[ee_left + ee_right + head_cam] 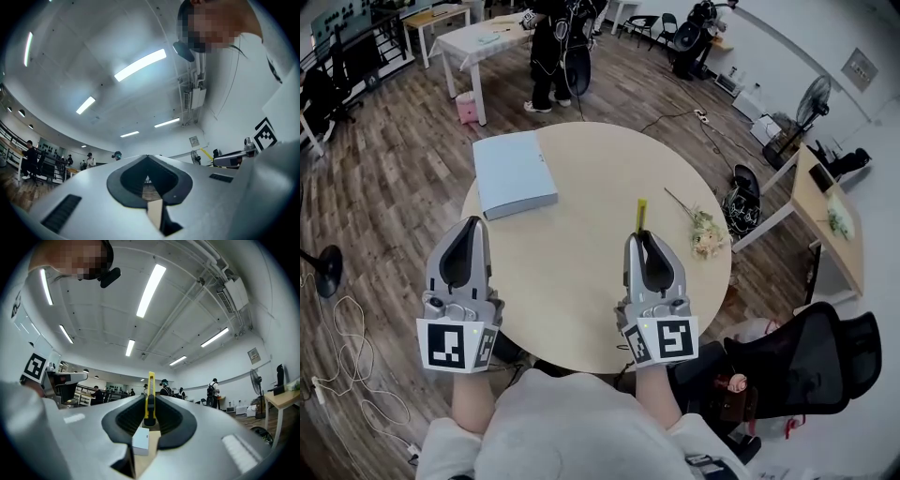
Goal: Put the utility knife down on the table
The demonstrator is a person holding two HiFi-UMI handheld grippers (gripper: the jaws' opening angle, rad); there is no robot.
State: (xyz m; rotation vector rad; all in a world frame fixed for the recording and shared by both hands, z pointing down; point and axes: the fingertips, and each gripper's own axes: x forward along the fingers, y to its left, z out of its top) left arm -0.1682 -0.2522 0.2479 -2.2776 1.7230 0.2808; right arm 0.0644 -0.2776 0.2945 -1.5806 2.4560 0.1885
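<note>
A yellow utility knife (642, 214) sticks out forward from my right gripper (643, 236), which is shut on it above the round beige table (591, 272). In the right gripper view the knife (150, 397) stands upright between the closed jaws, its yellow end above them. My left gripper (470, 225) hovers over the table's left edge, jaws closed with nothing between them. In the left gripper view the left gripper (149, 161) points up toward the ceiling and holds nothing.
A pale blue box (515, 173) lies on the table's far left. A small bunch of dried flowers (703, 231) lies at the right edge. A black office chair (802, 361) stands to my right, a wooden desk (827, 211) beyond it. A person (553, 52) stands behind the table.
</note>
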